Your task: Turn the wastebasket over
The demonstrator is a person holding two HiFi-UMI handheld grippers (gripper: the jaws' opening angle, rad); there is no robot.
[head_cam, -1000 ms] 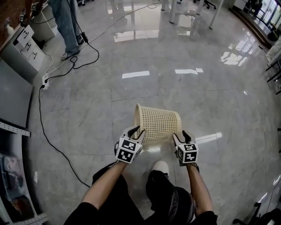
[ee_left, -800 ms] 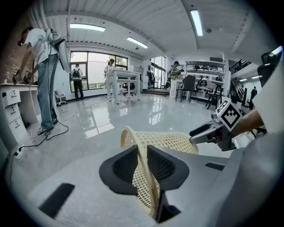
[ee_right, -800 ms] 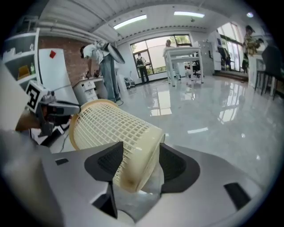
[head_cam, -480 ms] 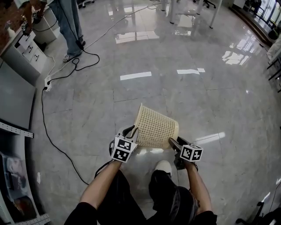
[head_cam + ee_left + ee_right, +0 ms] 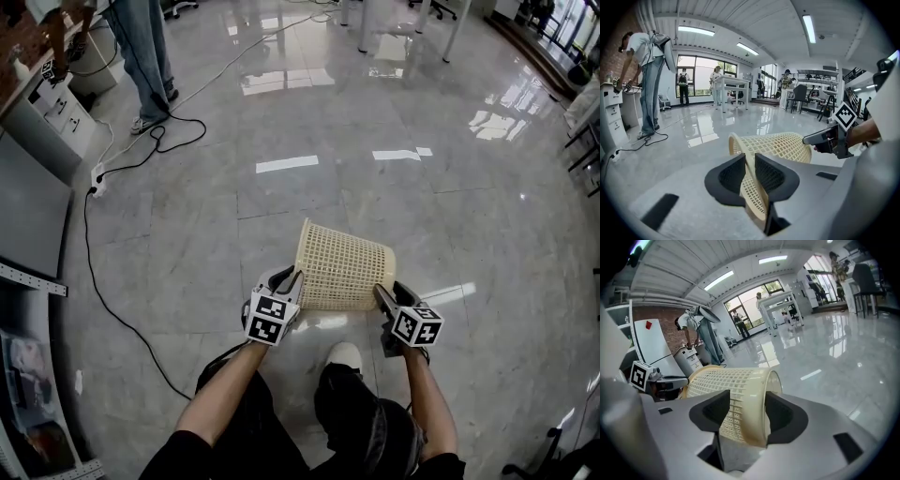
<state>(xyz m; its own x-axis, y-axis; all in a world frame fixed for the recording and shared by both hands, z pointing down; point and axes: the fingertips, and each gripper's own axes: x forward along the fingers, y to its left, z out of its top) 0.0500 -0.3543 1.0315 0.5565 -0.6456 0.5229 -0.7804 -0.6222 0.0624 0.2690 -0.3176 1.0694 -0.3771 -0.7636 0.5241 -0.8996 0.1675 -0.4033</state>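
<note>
- Your left gripper (image 5: 289,277) has just been closing. It's now pinched tight on the mesh rim of the wastebasket (image 5: 342,267).
- Your right gripper (image 5: 391,289) has just been opening. Its jaws are spread wide around the basket's bottom edge, not visibly squeezing it.
- The basket's on its side between both grippers, mouth toward your left, low over the shiny floor (image 5: 281,187).

Left gripper (image 5: 289,278) just clamped; right gripper (image 5: 390,291) just opened.
</note>
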